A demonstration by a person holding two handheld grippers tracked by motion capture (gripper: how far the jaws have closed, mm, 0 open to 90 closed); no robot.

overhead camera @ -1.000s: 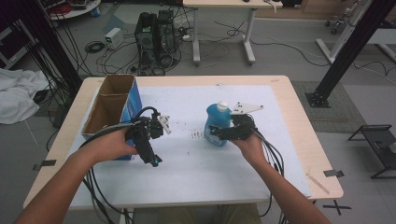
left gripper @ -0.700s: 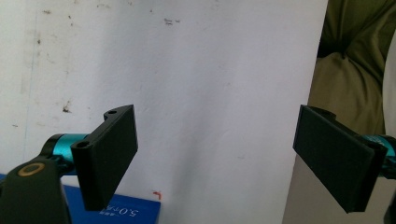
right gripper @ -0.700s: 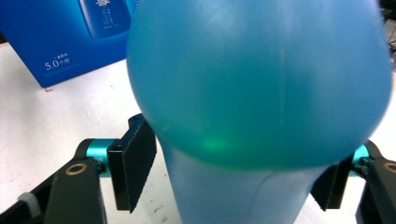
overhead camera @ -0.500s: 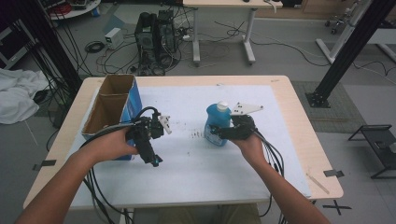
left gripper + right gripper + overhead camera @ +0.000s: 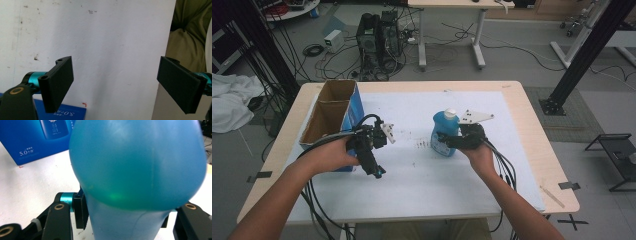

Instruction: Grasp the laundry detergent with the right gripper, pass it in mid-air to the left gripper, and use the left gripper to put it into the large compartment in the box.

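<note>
Gripping blue bottle, right side; left idle and wide

Right gripper (image 5: pixel 451 141) is clamped on the blue bottle (image 5: pixel 444 132), jaws on either side of its lower body. Right gripper view confirms: the bottle (image 5: pixel 137 165) sits between the two black jaws, pressed from both sides, its rounded upper part close to the lens. Bottle stands upright on the white sheet (image 5: pixel 422 175) with a white cap (image 5: pixel 451 113) on top, roughly mid-table, right of centre. The grey three-cornered plate (image 5: pixel 475 117) on that gripper sits just behind the bottle in the high view

Left gripper (image 5: pixel 377 170) is held over the sheet by the left hand (image 5: pixel 339 155), jaws spread wide with nothing between them. Left gripper view shows the two black pads (image 5: pixel 57 82) well apart over the bare white sheet (image 5: pixel 112 50) (a few dark specks on it), with a blue box edge (image 5: pixel 62 113) at the bottom

The open cardboard box (image 5: pixel 332 112), blue-sided, lies at the left of the table (image 5: pixel 532 150), just beside the left hand. Same blue box (image 5: pixel 30 140) shows behind the bottle in the right gripper view, apart from it. Cables trail from both grippers off the near table edge
</note>
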